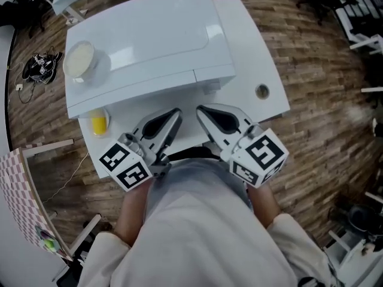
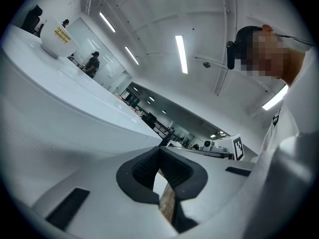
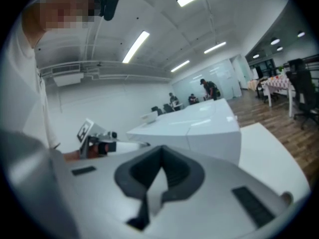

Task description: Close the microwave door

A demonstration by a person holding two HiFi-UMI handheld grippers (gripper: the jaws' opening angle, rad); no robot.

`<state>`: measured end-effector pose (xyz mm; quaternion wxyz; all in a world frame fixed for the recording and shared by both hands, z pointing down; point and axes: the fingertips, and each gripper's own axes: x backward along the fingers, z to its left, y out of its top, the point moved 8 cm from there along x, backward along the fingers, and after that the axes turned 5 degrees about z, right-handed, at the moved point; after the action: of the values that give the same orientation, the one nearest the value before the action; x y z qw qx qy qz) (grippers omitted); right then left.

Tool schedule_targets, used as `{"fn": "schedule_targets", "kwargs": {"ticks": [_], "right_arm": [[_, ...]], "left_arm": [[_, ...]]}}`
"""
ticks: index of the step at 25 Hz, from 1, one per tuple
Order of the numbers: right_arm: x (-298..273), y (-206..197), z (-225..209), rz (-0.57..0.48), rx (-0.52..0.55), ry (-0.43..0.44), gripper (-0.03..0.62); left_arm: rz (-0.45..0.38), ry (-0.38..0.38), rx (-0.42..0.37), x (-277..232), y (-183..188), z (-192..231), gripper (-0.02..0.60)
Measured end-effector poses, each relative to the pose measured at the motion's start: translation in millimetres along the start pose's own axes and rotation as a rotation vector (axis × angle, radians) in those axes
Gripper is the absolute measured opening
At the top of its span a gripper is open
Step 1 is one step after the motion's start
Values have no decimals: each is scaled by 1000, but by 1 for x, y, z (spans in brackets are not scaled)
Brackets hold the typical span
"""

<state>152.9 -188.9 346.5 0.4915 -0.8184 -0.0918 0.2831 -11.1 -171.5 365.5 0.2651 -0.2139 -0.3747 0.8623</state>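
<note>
The white microwave (image 1: 143, 40) stands on a white table (image 1: 254, 52), seen from above; no door leaf sticks out from its front edge, and the front face itself is hidden. My left gripper (image 1: 177, 112) and right gripper (image 1: 200, 109) are held side by side in front of the person's chest, tips pointing at the microwave's front, a little short of it. Both are shut with nothing between the jaws. In the left gripper view the left gripper (image 2: 159, 151) points along the microwave's white wall (image 2: 60, 113). In the right gripper view the right gripper (image 3: 160, 148) faces the microwave (image 3: 199, 128).
A pale bowl (image 1: 79, 60) sits on the microwave's top, at its left. A yellow object (image 1: 98, 123) lies on the table by the front left corner. A round hole (image 1: 261, 91) is in the table's right part. Wood floor surrounds the table.
</note>
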Motion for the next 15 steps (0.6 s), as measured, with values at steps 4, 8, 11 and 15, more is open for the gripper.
{"fn": "schedule_targets", "kwargs": {"ticks": [4,8,11,15], "right_arm": [[13,-4,7,13,31,-3,17],[23,-10,13,18,37,0,17],[28,-13,19,19,36,18,17],[33,-16,25,28,42,26,17]], "left_arm": [[6,-9,-4,5,-5,-8,17],[16,-17,-2,12,-14,-15,17],[21,-16,0,19,-20,-19,17],[27,-17,4,26,-27,-22,17]]}}
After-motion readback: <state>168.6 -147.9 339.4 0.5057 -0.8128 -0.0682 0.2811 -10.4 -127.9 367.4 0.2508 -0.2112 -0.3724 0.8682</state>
